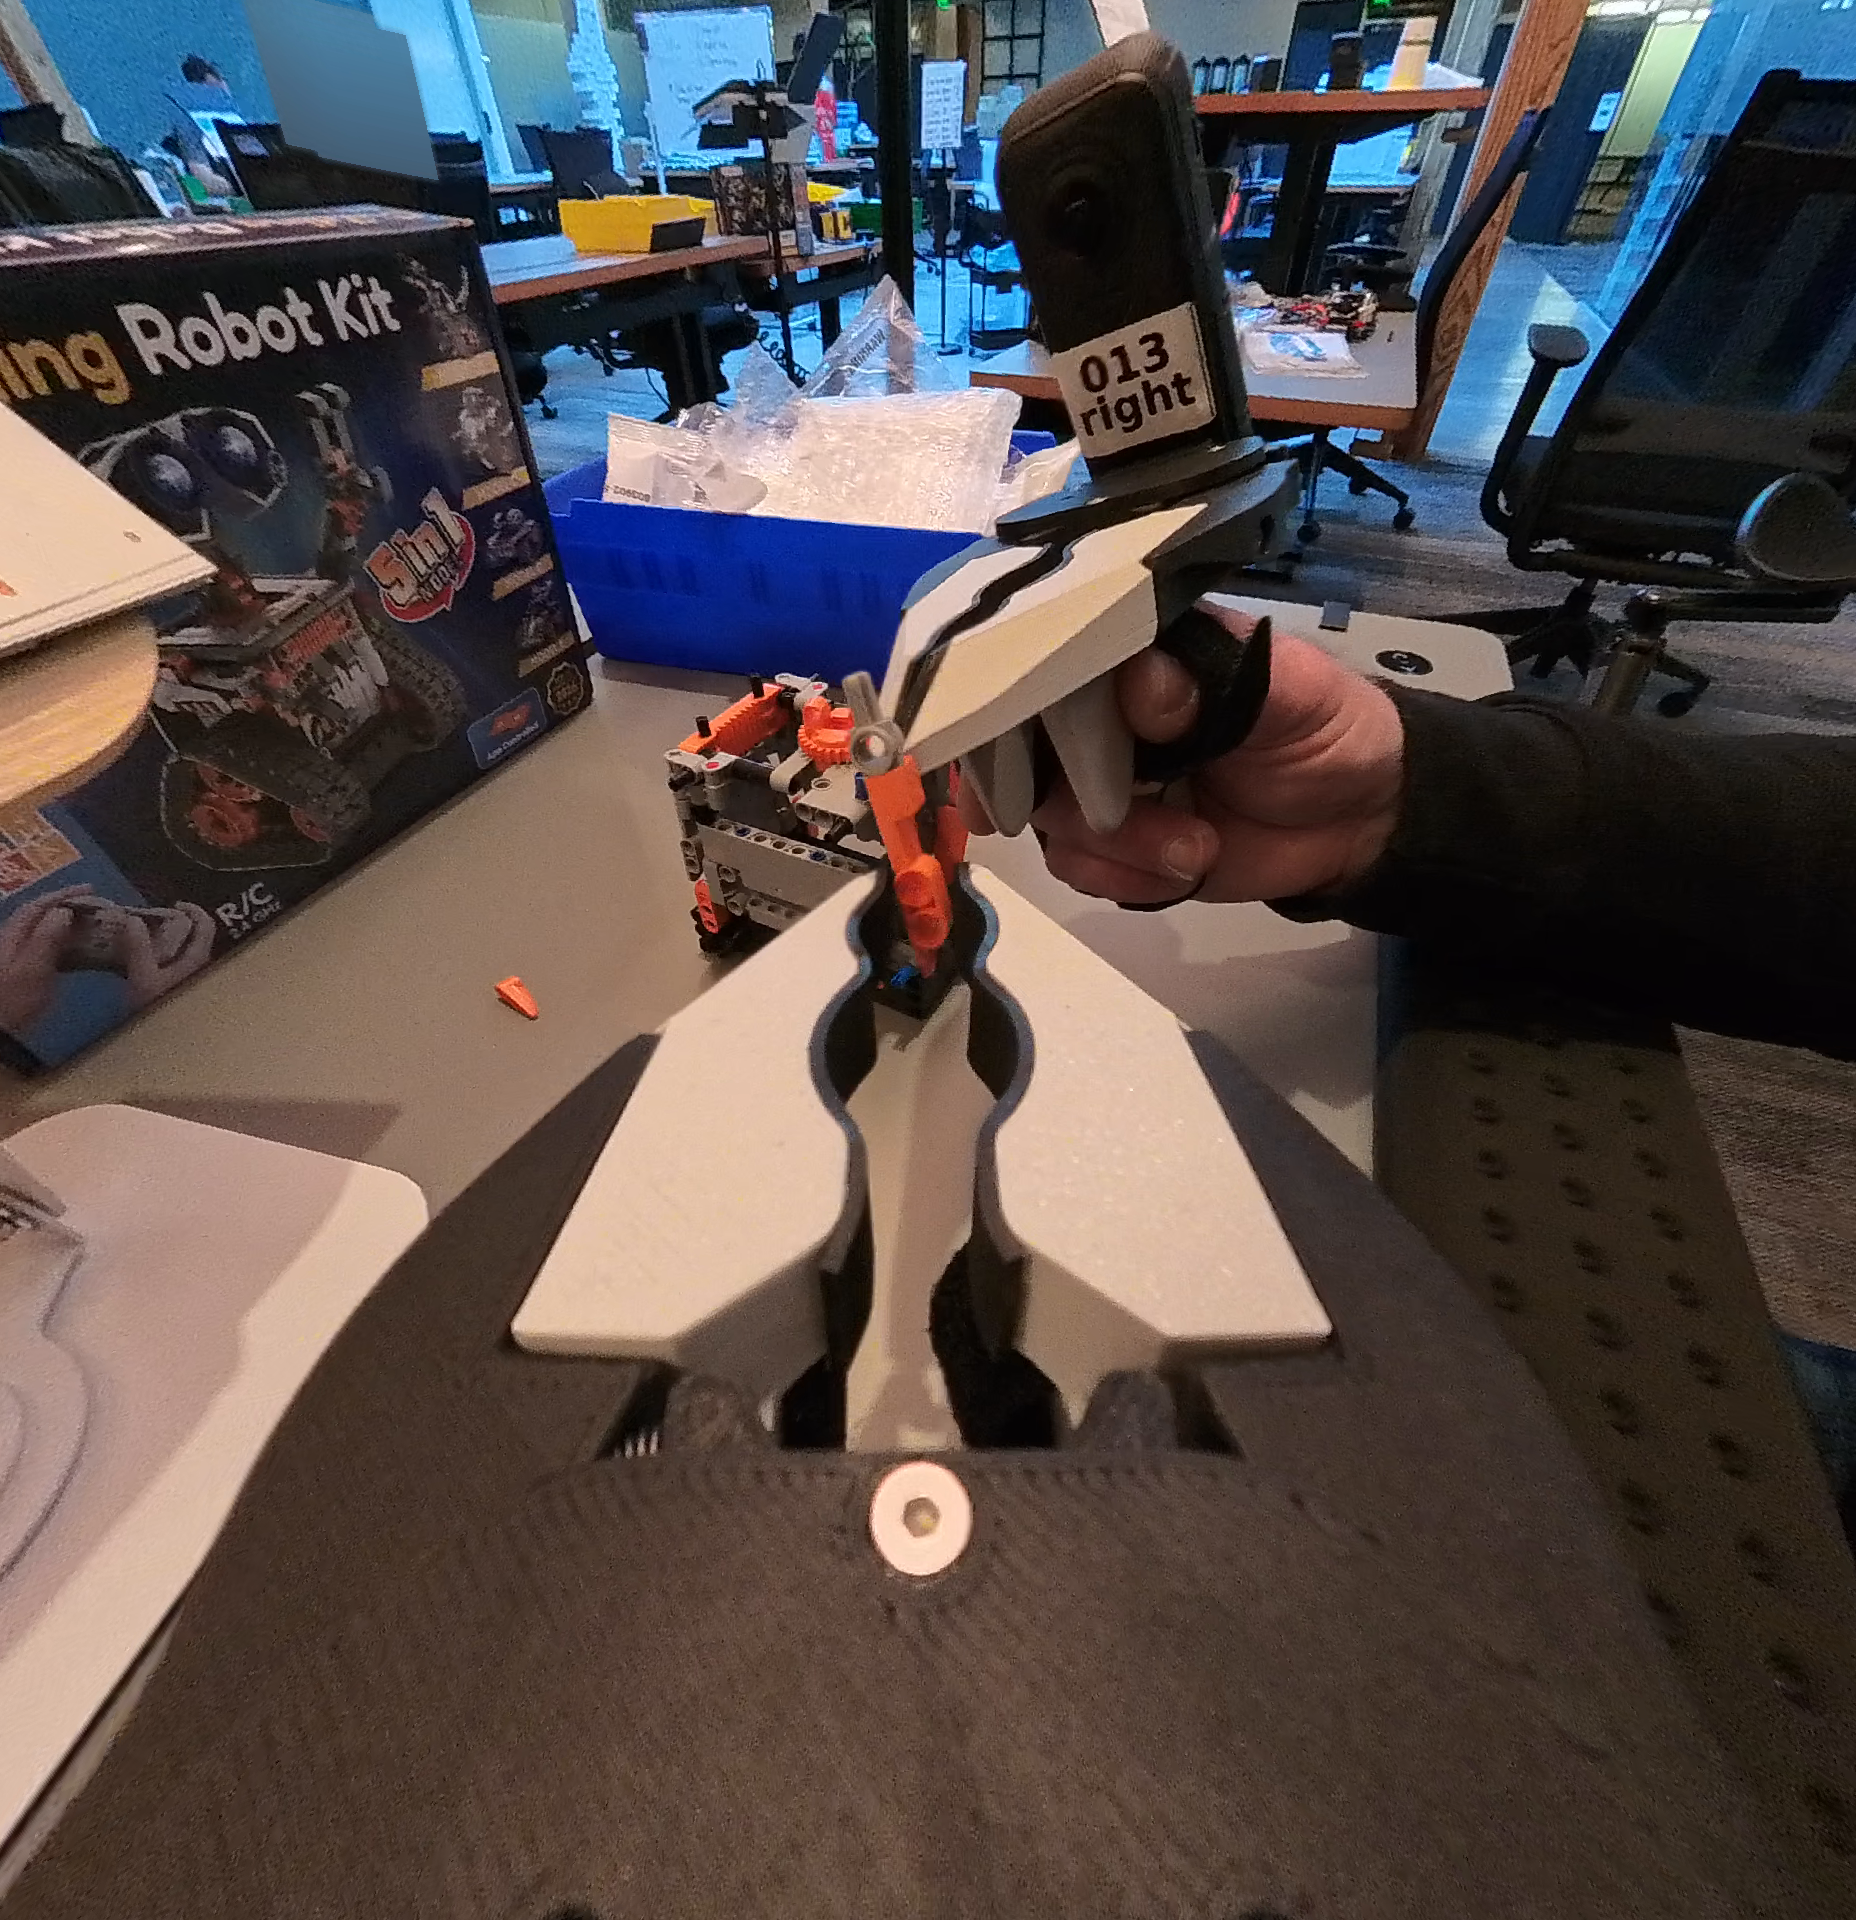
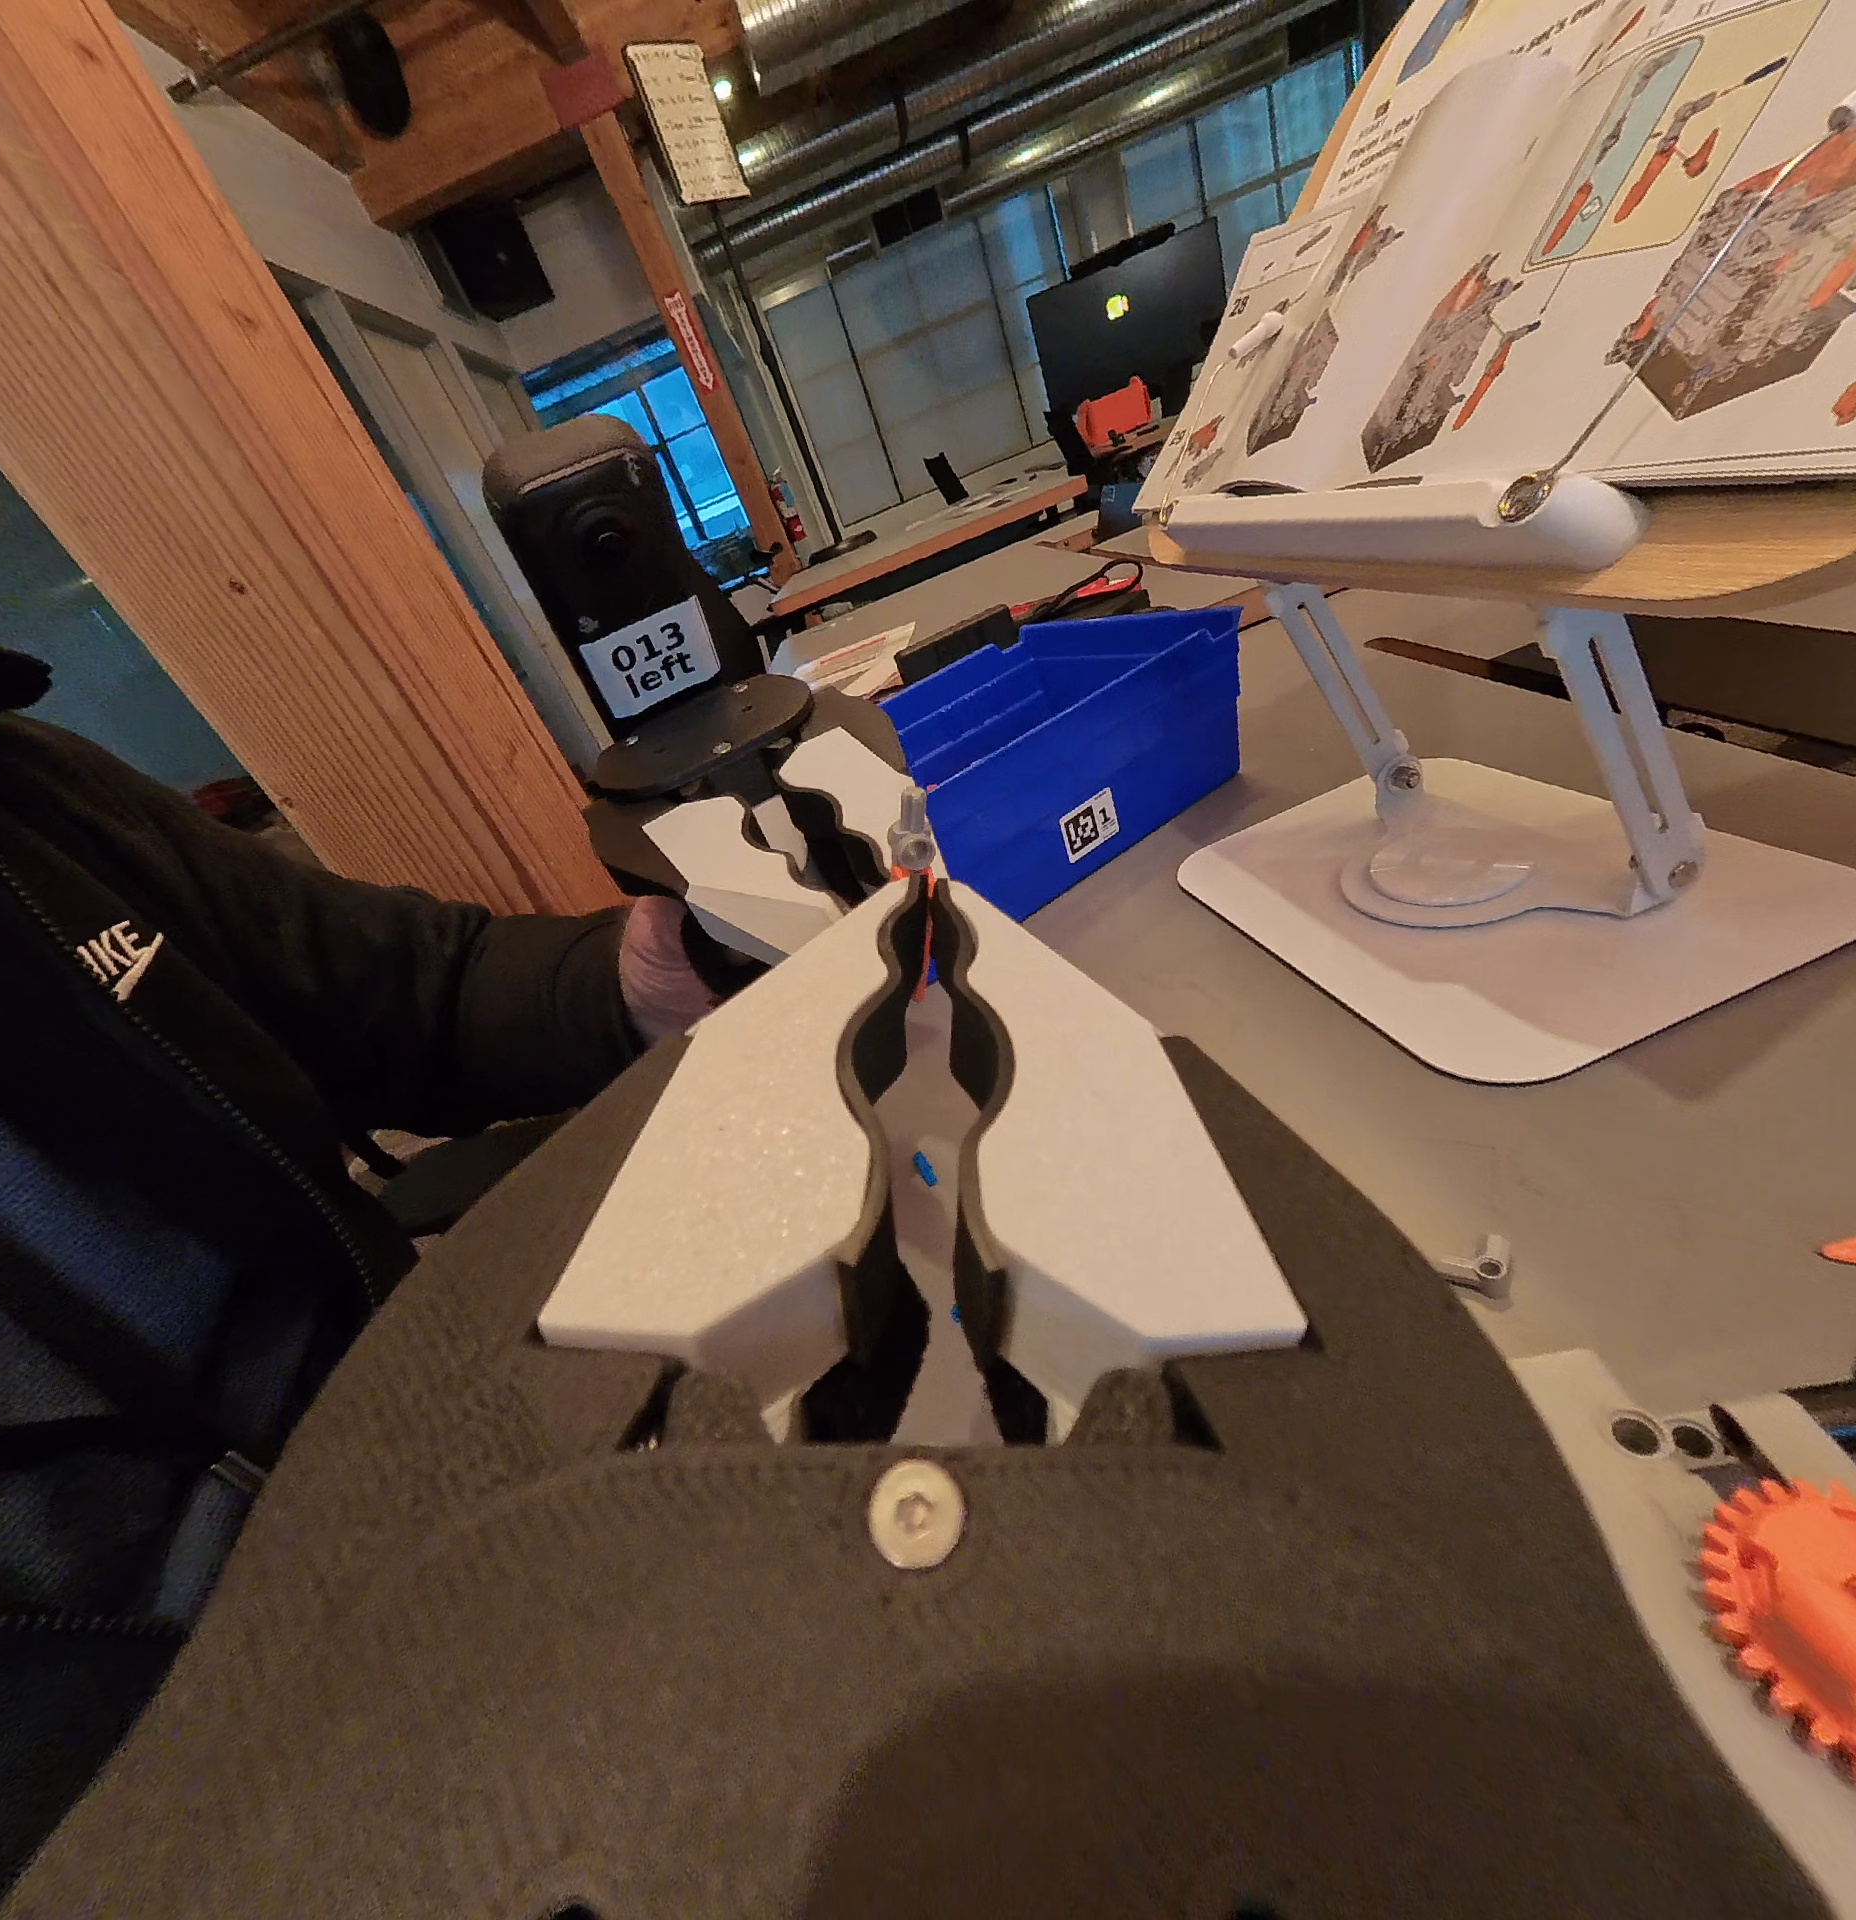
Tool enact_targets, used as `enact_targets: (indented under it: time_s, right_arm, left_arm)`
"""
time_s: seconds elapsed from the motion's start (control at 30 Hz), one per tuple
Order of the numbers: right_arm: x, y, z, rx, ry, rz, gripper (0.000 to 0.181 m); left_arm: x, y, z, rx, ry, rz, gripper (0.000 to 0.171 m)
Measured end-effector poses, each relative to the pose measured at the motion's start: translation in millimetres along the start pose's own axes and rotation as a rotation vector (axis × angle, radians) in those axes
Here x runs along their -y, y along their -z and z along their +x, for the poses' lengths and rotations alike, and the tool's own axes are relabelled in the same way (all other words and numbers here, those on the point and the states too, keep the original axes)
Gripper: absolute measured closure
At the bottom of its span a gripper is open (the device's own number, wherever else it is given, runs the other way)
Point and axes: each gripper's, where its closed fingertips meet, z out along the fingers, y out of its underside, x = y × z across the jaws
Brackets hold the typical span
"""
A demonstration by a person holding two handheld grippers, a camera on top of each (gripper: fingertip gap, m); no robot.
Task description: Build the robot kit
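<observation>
My left gripper [image 1: 919, 935] has its jaws closed narrow on the lower end of an orange limb piece [image 1: 916, 862], held upright above the counter [image 1: 404, 935], while my right gripper [image 1: 908, 717] pinches the small grey connector [image 1: 870, 727] at that piece's top end. The half-built block model [image 1: 758, 810] stands just behind them. A loose orange sliver [image 1: 517, 995] lies apart beside the printed kit box [image 1: 249, 582].

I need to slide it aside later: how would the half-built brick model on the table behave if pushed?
The brick model is a boxy block of plastic beams and gears, so probably light and rigid. It stands flat on the table, so likelier to slide than roll. Protruding orange parts might snap off if pushed there.
</observation>
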Motion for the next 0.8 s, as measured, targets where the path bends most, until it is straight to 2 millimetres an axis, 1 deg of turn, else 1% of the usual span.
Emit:
enact_targets:
  time_s: [0.33, 0.43, 0.67, 0.7, 0.77, 0.8]
  right_arm:
    - [2.4, 0.2, -3.9, -0.014, 0.038, -0.006, 0.181]
    - [3.2, 0.8, -2.4, -0.014, 0.019, 0.003, 0.181]
    - [2.2, 1.3, 4.1, -0.05, 0.001, 0.0, 0.181]
    - [2.4, 2.0, 6.4, -0.065, 0.001, 0.0, 0.18]
    - [3.0, 3.2, 8.9, -0.088, 0.008, -0.006, 0.165]
    - [1.1, 3.3, 10.1, -0.104, 0.019, -0.026, 0.163]
  left_arm:
    - [4.1, 2.7, 1.0, -0.061, 0.096, 0.034, 0.166]
    - [4.9, 2.9, -1.0, -0.007, 0.031, 0.024, 0.165]
    - [5.2, 5.4, -9.2, 0.186, -0.188, -0.04, 0.166]
    - [4.9, 6.1, -11.3, 0.214, -0.21, -0.052, 0.166]
    - [0.6, 7.1, -18.4, 0.289, -0.274, -0.104, 0.167]
    - [-0.4, 7.5, -20.2, 0.314, -0.292, -0.119, 0.167]
